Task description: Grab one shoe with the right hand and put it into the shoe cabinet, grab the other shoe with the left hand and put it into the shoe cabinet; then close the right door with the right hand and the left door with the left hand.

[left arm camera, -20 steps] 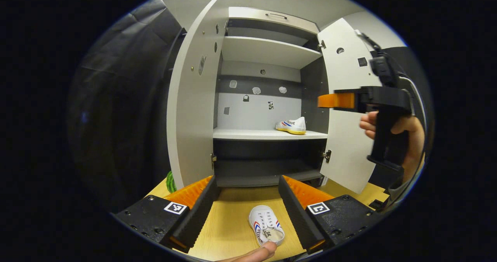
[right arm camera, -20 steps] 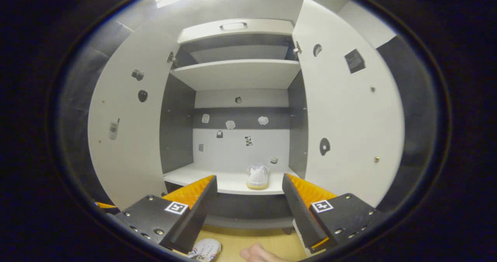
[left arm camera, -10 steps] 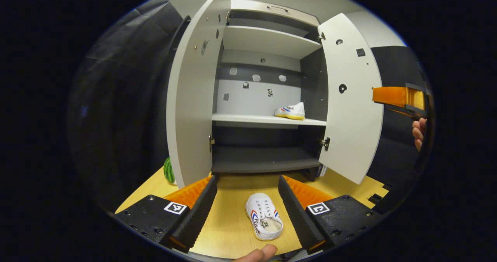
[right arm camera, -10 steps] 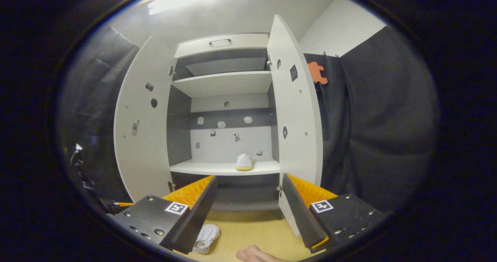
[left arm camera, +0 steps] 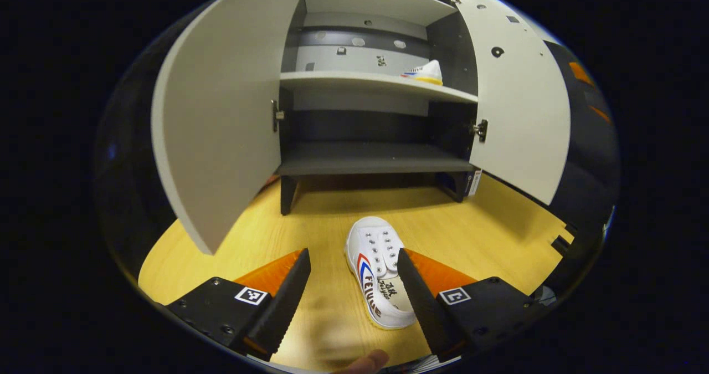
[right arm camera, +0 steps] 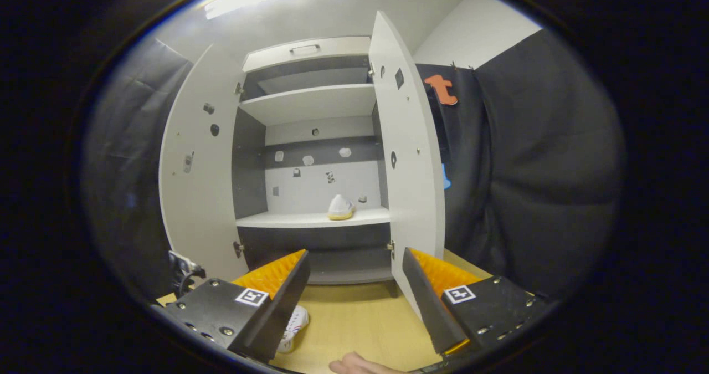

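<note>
A white shoe with red and blue stripes (left arm camera: 376, 271) lies on the wooden table, toe toward the cabinet, its heel end between the fingers of my open left gripper (left arm camera: 353, 288). The right finger (left arm camera: 415, 293) is close against the shoe's side; the left one stands well clear. A second white shoe (left arm camera: 424, 72) rests on the white middle shelf of the shoe cabinet (left arm camera: 365, 158), also seen as the shelf shoe (right arm camera: 339, 208) in the right gripper view. Both cabinet doors, the left door (left arm camera: 221, 119) and the right door (left arm camera: 518, 102), hang wide. My right gripper (right arm camera: 354, 293) is open and holds nothing, back from the cabinet.
The table's wooden top (left arm camera: 487, 235) stretches in front of the cabinet. A thumb tip (left arm camera: 368, 360) shows at the bottom edge. In the right gripper view the table shoe (right arm camera: 291, 327) peeks out beside my left finger, and black cloth (right arm camera: 532, 185) hangs to the right.
My left gripper has dropped and tilted down over the table shoe, which now sits between its fingers. The right gripper has pulled back from the cabinet and swung to the right.
</note>
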Tool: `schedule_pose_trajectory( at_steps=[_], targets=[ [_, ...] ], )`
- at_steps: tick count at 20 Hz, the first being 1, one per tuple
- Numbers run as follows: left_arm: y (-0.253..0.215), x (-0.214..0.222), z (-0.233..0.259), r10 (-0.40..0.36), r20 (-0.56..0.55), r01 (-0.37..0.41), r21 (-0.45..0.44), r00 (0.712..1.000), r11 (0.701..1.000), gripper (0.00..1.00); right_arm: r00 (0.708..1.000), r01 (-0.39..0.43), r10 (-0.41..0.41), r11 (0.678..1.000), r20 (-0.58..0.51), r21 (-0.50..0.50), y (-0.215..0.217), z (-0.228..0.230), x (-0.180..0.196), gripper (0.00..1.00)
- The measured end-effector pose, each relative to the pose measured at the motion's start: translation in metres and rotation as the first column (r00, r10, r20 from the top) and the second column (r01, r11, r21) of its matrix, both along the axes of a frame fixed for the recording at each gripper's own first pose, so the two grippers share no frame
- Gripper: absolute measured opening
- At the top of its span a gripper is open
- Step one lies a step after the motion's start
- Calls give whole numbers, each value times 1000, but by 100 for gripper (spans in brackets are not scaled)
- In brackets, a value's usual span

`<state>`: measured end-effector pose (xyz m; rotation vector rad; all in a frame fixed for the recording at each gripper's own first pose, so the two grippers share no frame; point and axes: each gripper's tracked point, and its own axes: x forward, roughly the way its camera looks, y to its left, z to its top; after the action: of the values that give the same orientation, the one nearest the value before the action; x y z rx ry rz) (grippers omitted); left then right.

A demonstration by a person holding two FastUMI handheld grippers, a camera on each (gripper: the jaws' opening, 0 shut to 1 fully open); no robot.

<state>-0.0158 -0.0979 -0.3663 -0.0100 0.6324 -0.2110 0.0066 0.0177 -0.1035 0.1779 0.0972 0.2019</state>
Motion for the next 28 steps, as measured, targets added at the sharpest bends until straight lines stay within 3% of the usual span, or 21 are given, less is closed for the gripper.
schedule_pose_trajectory(
  at_steps=[3, 9, 12, 13, 14, 15, 18, 22, 28],
  targets=[
    [-2, 14, -25, 39, -57, -41, -39, 998, 998, 94, 1000, -5, 5, 1000, -2, -11, -2, -5, 4, 99],
    [-13, 17, -73, -1, -185, -13, -76, 983, 997, 89, 1000, -17, 16, 999, -16, -29, -2, -16, 12, 97],
    [-25, 22, -72, -30, -178, 4, -146, 984, 989, 73, 1000, -13, 12, 999, -15, -48, -4, -19, 16, 99],
    [-24, 24, -79, -29, -176, 6, -127, 984, 992, 54, 1000, -10, 10, 999, -17, -51, -5, -20, 17, 98],
    [-19, 23, -73, -27, -169, 10, -100, 985, 995, 53, 1000, -11, 10, 999, -20, -53, -5, -21, 16, 97],
    [-18, 27, -72, -23, -149, 8, -97, 989, 995, 36, 1000, -11, 10, 998, -25, -56, -6, -22, 16, 98],
    [-19, 24, -70, 10, -170, -29, -115, 985, 993, 8, 999, -5, 3, 998, -36, -56, -12, -26, 13, 98],
    [-15, 32, -47, 41, -105, -47, -55, 994, 997, 5, 1000, 12, -13, 999, -27, -34, -26, -22, 3, 99],
    [-9, 26, 45, 78, 3, -77, -118, 997, 990, 4, 1000, 14, -14, 1000, -13, -8, -32, -14, -7, 99]
  ],
)
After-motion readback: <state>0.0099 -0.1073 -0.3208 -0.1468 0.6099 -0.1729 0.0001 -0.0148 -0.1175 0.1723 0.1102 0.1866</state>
